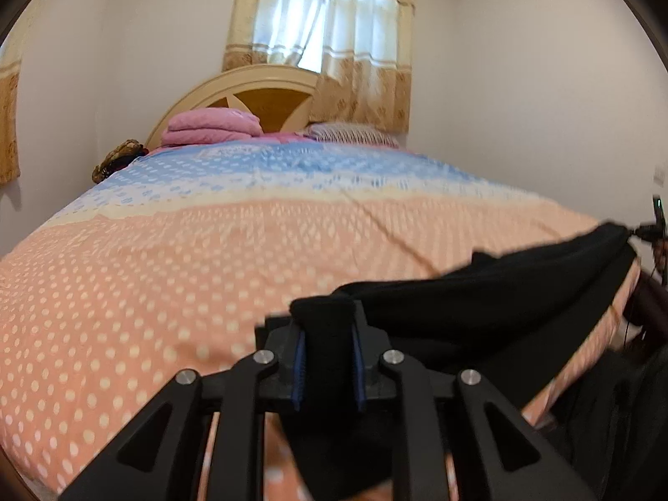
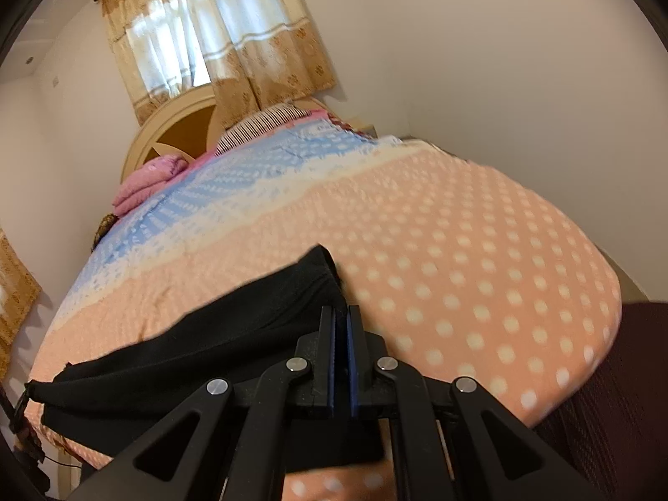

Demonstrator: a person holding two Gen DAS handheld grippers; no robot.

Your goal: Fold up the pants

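The black pants [image 1: 480, 317] hang stretched between my two grippers above the near edge of the bed. My left gripper [image 1: 327, 334] is shut on a bunched corner of the pants, which sticks up between its fingers. The cloth runs from there to the right, where my right gripper [image 1: 649, 231] pinches the other end. In the right wrist view my right gripper [image 2: 341, 325] is shut on the pants [image 2: 200, 346], which stretch to the left toward the left gripper [image 2: 23, 401]. The lower part of the pants hangs out of sight.
The bed [image 1: 167, 292] has a peach dotted and blue cover. A folded pink blanket [image 1: 211, 125] and a striped pillow [image 1: 355, 131] lie by the headboard [image 1: 250, 92]. A curtained window [image 1: 325, 25] is behind. A dark maroon cloth [image 2: 618, 396] shows at right.
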